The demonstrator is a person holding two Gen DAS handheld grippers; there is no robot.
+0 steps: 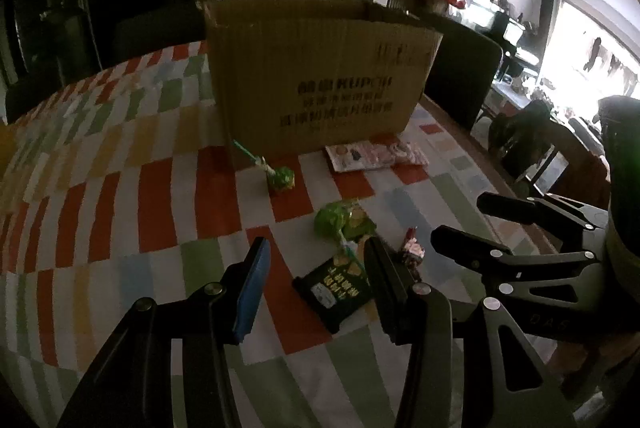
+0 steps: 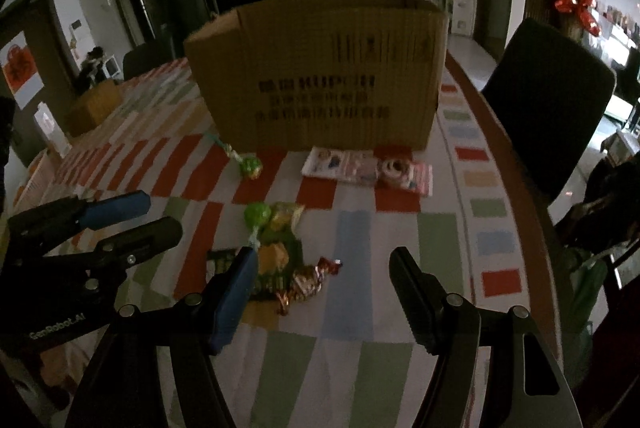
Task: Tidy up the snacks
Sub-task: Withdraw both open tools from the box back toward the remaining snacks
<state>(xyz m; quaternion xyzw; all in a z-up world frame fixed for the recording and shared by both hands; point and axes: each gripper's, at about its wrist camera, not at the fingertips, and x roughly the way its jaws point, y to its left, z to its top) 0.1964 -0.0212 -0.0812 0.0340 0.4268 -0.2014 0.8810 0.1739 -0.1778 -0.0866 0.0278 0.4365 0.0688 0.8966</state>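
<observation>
- Ahead of both spread, empty grippers, the snacks lie loose on the checked tablecloth, short of the cardboard box.
- Right gripper: the foil-wrapped candy sits between its jaws, toward the blue finger, long axis slanting across the gap.
- Left gripper: the dark green packet lies between its jaws, against the right finger.
- Each looks equally placed for its own pick; the box stands farther ahead.

The left gripper, seen from the right wrist camera, carries "GenRobot.AI" in pale letters along its body. The box ahead of both grippers has dark print on its near face; only Latin letters like "KUPC" can be made out, the rest too blurred. Print on the dark packet is illegible.
</observation>
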